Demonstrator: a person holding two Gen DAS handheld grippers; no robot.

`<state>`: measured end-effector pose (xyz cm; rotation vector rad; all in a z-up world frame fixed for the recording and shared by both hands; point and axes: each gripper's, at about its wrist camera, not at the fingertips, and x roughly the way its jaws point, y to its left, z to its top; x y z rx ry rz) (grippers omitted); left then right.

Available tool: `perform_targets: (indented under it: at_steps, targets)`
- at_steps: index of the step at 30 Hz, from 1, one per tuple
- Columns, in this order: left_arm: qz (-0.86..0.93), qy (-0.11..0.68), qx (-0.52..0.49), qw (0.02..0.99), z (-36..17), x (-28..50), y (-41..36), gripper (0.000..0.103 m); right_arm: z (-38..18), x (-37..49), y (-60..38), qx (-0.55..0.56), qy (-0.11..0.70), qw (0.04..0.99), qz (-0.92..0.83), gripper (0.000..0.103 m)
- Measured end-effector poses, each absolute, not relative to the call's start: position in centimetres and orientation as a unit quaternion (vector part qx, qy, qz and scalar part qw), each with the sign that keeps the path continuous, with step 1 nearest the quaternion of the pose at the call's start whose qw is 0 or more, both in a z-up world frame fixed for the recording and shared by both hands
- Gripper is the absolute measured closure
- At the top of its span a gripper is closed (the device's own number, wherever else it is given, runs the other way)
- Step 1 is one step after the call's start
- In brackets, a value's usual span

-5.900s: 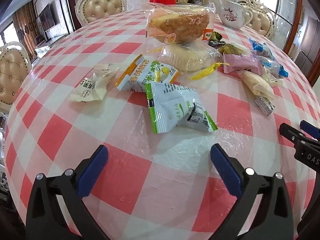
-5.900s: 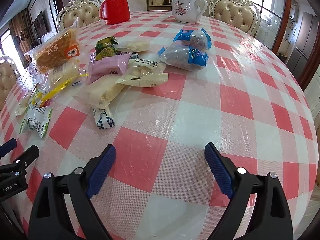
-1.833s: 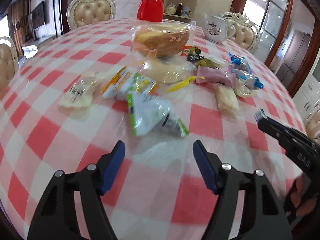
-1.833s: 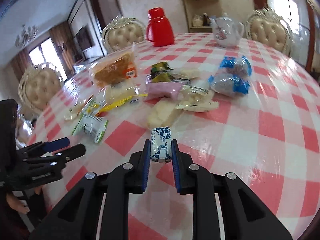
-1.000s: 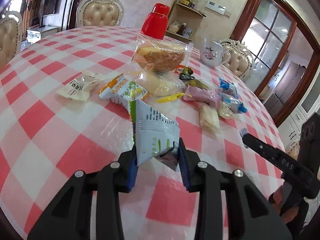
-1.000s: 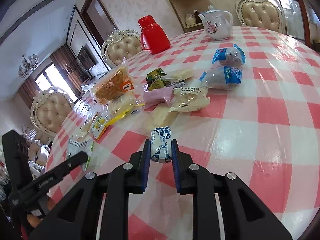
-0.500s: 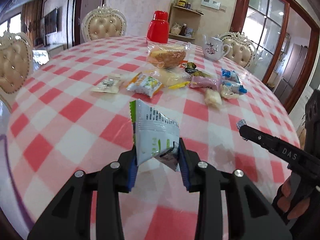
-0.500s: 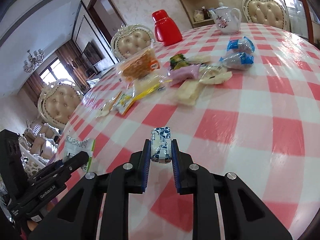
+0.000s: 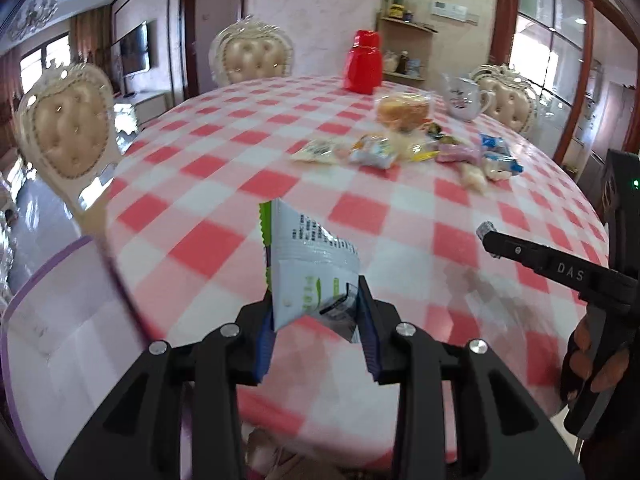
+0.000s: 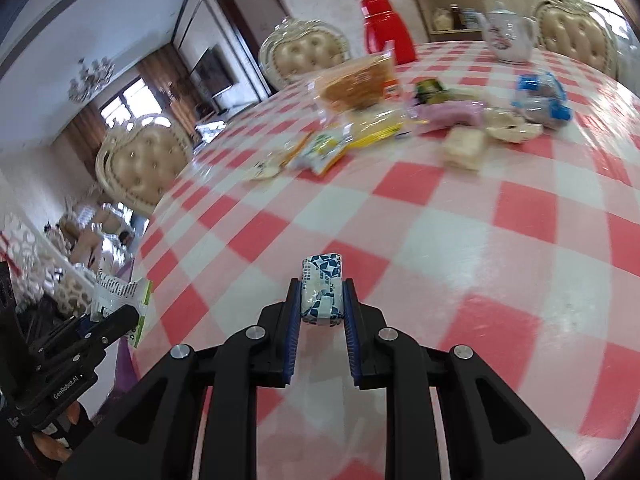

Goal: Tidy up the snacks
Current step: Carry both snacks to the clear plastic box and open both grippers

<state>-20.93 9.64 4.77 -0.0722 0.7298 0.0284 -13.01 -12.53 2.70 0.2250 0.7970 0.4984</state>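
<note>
My left gripper (image 9: 316,312) is shut on a white and green snack packet (image 9: 308,268) and holds it up near the table's near-left edge. The packet also shows in the right wrist view (image 10: 120,292). My right gripper (image 10: 321,300) is shut on a small blue and white wrapped candy (image 10: 322,288), held above the checked cloth; its tip with the candy shows in the left wrist view (image 9: 486,227). The other snacks lie in a loose pile (image 9: 400,148) far across the table, among them a bread bag (image 10: 356,80) and blue packets (image 10: 540,96).
The round table (image 9: 360,208) has a red and white checked cloth. A red thermos (image 9: 362,62) and a white teapot (image 9: 462,96) stand at the far side. Padded chairs (image 9: 64,128) ring the table. A purple-edged white surface (image 9: 60,320) lies off the table's near-left edge.
Both grippers have pulled back from the snack pile towards the table's near-left edge, each still holding its item. The pile now looks farther away.
</note>
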Motion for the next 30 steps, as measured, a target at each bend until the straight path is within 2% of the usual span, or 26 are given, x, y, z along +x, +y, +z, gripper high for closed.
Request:
perform_targets:
  at_steps: [10,17,23,27,29,30]
  targets:
    - [0.06,0.354,-0.078,0.93,6.1,-21.8,14.6,0.067,3.1,-14.8,-4.6,0.041,0.389,0.87,0.301,0.082]
    - [0.117,0.374,-0.206,0.897,5.8,-22.8,22.8,0.067,5.1,-17.8,4.4,-0.042,0.373,0.841,0.389,0.082]
    - [0.188,0.382,-0.094,0.9,6.9,-25.3,26.3,0.066,5.7,-21.4,11.4,-0.095,0.363,0.806,0.457,0.082]
    - [0.23,0.402,-0.103,0.88,5.4,-27.1,30.7,0.065,5.3,-24.4,15.2,-0.131,0.363,0.776,0.499,0.082]
    - [0.255,0.412,-0.115,0.867,4.5,-27.2,32.7,0.059,4.8,-25.7,16.7,-0.148,0.366,0.757,0.52,0.079]
    - [0.256,0.427,-0.12,0.859,4.0,-27.0,33.3,0.057,4.7,-26.1,16.8,-0.153,0.367,0.755,0.522,0.071]
